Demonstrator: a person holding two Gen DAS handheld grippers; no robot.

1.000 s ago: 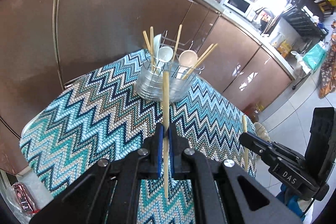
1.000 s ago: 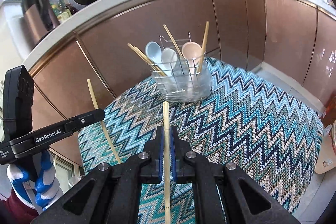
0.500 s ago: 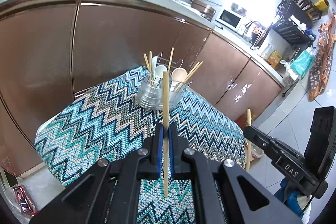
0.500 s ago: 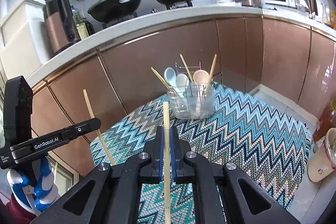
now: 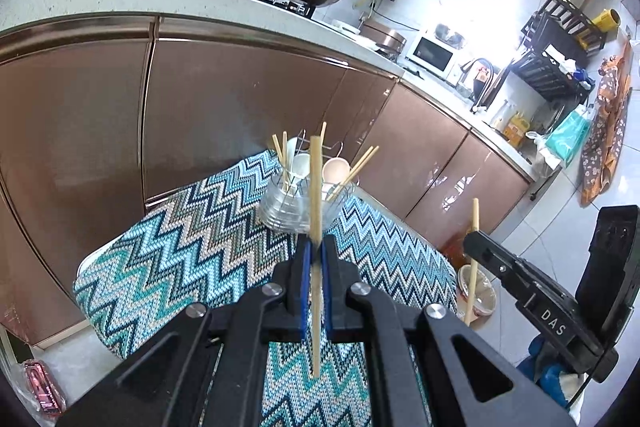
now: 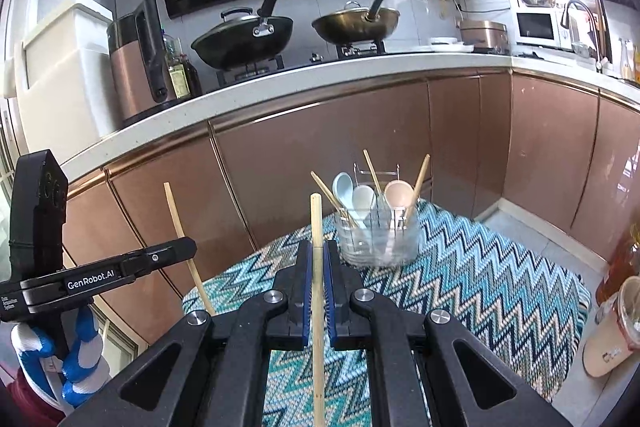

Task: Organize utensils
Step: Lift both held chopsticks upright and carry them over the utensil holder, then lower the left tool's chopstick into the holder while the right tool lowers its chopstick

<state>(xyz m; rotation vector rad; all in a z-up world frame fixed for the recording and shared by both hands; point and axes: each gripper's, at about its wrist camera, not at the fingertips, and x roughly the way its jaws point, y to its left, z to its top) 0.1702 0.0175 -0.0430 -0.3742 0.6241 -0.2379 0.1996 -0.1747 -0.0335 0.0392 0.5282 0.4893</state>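
While several chopsticks and three spoons already stand in the holder point(image 6: 378, 237) ahead, left gripper point(image 5: 315, 259) and right gripper point(image 6: 317, 261) each clamp one upright chopstick point(image 5: 316, 195), both unplaced, well short of it.

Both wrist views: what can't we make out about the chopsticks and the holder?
- Left chopstick: the stretch clamped in the left tool is hidden by its pads.
- Right chopstick: lower end cut off by the bottom edge, right wrist view.
- Holder: its dividers and utensil count are too small and overlapped; in the left view the held chopstick crosses it.
- Tablecloth: near part hidden behind the right tool.
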